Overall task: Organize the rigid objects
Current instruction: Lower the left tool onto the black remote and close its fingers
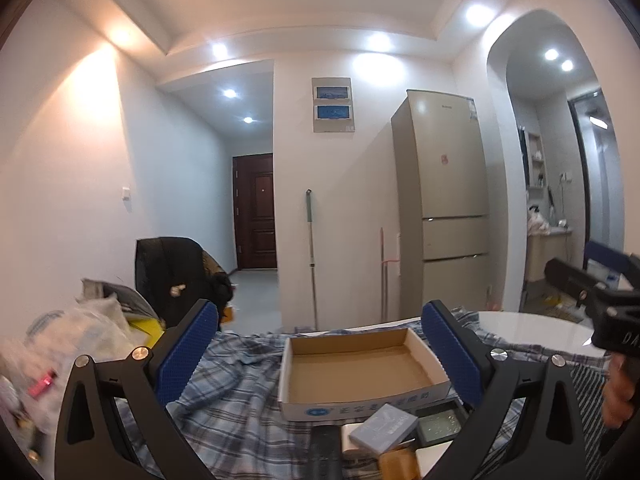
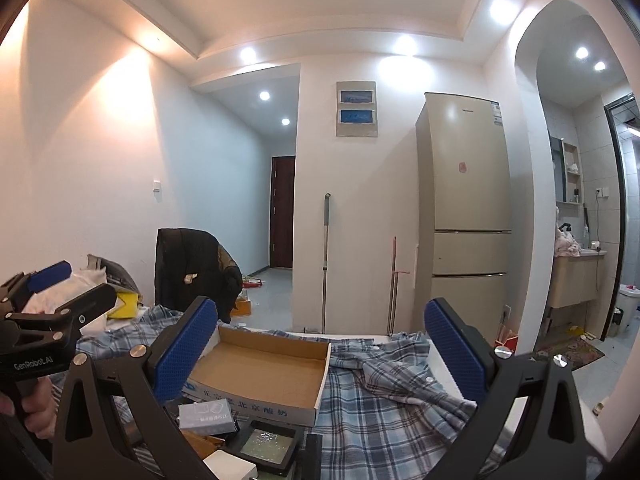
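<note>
on the plaid cloth: small boxes wait by an empty tray

in front of the open cardboard tray (image 1: 362, 372), on the near side, lies a huddle of small rigid things: a grey box (image 1: 383, 426) resting tilted on top, a dark framed case (image 1: 439, 424) just beside it, a white box (image 2: 230, 466) and a brown one (image 2: 198, 444) partly under the rest. the tray itself is bare inside. all of it sits on a rumpled plaid cloth (image 2: 384, 412) over the worktop (image 1: 532, 330).

the grey box looks light, stiff and smooth-sided, so likely a bit slippery; taking it across its two long faces should hold best. the framed case seems to have a glassy top, so better gripped by its edges, gently. the soft cloth may let pieces shift when nudged.

the left tongs (image 1: 320, 354) stand wide apart, holding nothing, framing the tray. the right tongs (image 2: 322, 350) are likewise spread and bare, above the tray's right side.
</note>
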`<state>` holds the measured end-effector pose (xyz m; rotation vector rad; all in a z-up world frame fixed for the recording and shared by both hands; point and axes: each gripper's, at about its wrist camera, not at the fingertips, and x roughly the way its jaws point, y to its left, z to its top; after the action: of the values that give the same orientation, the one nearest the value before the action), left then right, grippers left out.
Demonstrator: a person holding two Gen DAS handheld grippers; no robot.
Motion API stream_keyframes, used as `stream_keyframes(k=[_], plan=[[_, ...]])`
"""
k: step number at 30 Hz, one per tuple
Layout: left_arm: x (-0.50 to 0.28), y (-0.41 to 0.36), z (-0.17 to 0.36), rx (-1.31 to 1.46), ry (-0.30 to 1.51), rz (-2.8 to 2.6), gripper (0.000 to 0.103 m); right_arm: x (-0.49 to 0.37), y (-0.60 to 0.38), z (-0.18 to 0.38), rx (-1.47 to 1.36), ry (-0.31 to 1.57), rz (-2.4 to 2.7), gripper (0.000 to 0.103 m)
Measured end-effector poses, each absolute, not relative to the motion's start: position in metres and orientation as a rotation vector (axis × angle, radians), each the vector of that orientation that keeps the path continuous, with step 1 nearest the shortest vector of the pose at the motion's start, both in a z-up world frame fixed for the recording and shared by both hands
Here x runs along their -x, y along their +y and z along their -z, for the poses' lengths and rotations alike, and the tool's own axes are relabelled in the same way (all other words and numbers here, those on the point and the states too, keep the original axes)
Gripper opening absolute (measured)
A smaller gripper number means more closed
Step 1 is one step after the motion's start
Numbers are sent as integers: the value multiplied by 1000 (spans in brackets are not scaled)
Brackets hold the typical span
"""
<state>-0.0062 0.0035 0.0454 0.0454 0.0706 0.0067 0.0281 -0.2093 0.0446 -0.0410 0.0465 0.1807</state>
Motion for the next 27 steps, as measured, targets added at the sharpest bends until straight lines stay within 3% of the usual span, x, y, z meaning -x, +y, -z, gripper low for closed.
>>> stream_keyframes(k=[10,27], plan=[[46,31,-73,24,170,-68,103,-9,-230,-62,-34,231,-253,103],[8,38,-2,-72,494,17,103,-35,-240,-22,3,377,-187,103]])
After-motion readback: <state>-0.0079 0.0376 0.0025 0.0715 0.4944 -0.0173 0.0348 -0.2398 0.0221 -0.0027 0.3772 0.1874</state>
